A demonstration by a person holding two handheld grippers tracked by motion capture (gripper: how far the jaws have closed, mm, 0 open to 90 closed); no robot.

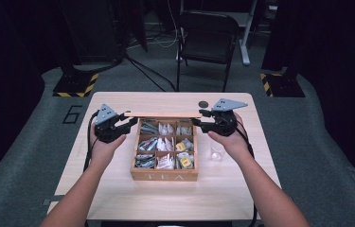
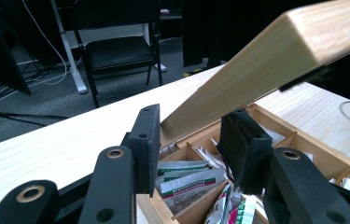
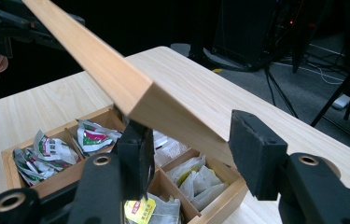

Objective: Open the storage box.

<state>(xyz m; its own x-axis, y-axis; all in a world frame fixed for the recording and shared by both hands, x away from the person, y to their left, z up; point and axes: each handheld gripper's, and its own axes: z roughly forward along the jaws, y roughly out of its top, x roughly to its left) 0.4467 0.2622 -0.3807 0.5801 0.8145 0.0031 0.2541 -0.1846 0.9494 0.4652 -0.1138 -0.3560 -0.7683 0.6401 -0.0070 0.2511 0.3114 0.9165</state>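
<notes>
The flat pale wooden lid point(image 1: 164, 114) is raised above the compartmented wooden tea box point(image 1: 164, 175) on the counter point(image 1: 118, 198), the left gripper point(image 1: 128, 121) clamping one end and the right gripper point(image 1: 199, 120) straddling the other with jaws half open, so it remains to be set down.

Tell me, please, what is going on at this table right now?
A person holds a black two-jaw tool in each hand over an open wooden tea box whose nine compartments hold tea bags. The left tool has the left end of the light wooden lid between its jaws, closed on it. The right tool reaches to the lid's right end with its jaws standing wider than the edge between them. The lid stands raised along the box's far side. An empty clear glass stands right of the box.
</notes>
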